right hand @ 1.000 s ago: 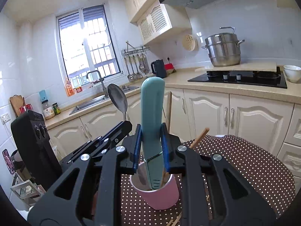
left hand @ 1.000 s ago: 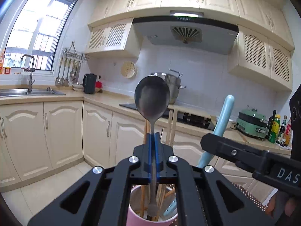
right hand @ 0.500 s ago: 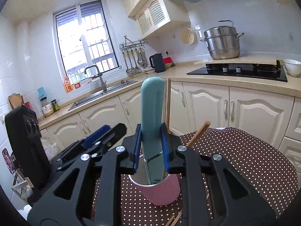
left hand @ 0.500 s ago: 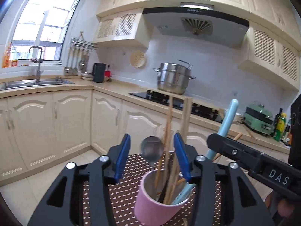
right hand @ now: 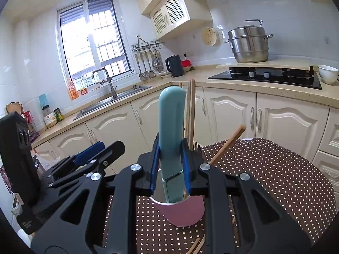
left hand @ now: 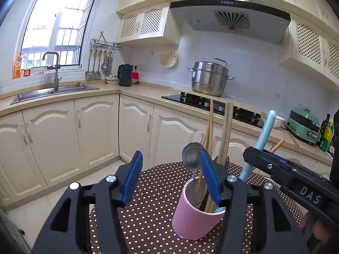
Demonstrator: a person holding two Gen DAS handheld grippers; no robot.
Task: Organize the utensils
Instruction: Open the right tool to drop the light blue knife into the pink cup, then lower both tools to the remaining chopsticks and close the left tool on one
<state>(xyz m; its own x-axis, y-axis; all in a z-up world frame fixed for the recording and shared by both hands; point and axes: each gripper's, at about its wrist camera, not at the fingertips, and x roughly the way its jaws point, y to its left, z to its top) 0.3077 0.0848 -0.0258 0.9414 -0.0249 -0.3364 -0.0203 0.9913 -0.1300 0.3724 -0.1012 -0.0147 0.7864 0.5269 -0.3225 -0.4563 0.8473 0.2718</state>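
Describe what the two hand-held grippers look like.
Both are matte black frames with triangular cut-outs and silver screw heads. Each finger carries a flat blue pad. In the left wrist view, the left hand-held gripper shows this, and the right hand-held gripper bears white letters "DAS" on its side. No cables or sleeves show.

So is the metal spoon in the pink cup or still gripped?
In the pink cup; metal spoon stands there, left gripper open.

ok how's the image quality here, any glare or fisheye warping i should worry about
Left wrist view: the window is blown out to white, cabinet lines bow toward the edges, and the pink cup stays sharp. Right wrist view: the window glares too, the countertop edge curves, the corners go black, and the blue handle is crisp.
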